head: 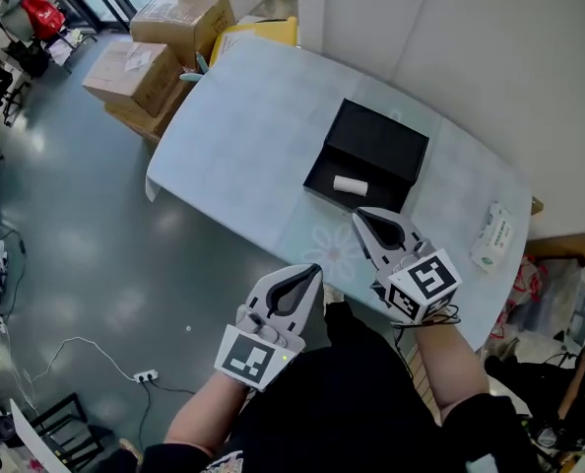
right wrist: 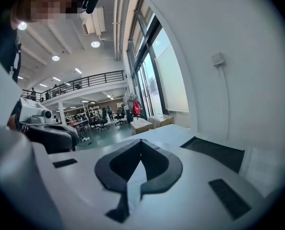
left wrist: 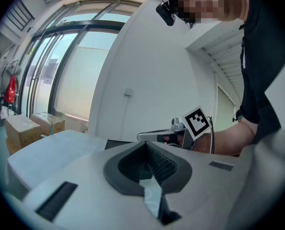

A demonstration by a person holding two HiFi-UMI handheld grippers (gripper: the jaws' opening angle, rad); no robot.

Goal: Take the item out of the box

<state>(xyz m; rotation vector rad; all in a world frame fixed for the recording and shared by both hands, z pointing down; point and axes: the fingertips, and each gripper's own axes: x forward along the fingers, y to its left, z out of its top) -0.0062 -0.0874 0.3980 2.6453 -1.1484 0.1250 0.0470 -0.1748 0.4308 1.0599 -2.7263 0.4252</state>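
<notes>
A black box [head: 369, 154] lies open on the pale table [head: 243, 136], and a small white roll [head: 350, 185] rests inside near its front wall. My right gripper [head: 362, 216] hovers just in front of the box, jaws shut and empty. My left gripper [head: 310, 272] is held lower, off the table's near edge, also shut with nothing in it. The right gripper view shows its closed jaws [right wrist: 140, 142] with the box [right wrist: 214, 152] ahead to the right. In the left gripper view the closed jaws [left wrist: 145, 144] point toward the box [left wrist: 114, 142] and the right gripper [left wrist: 167, 136].
A white packet [head: 492, 236] lies at the table's right end. Cardboard boxes [head: 160, 42] and a yellow thing [head: 258, 30] stand on the floor beyond the table's far left corner. A power strip [head: 145, 374] with its cable lies on the grey floor.
</notes>
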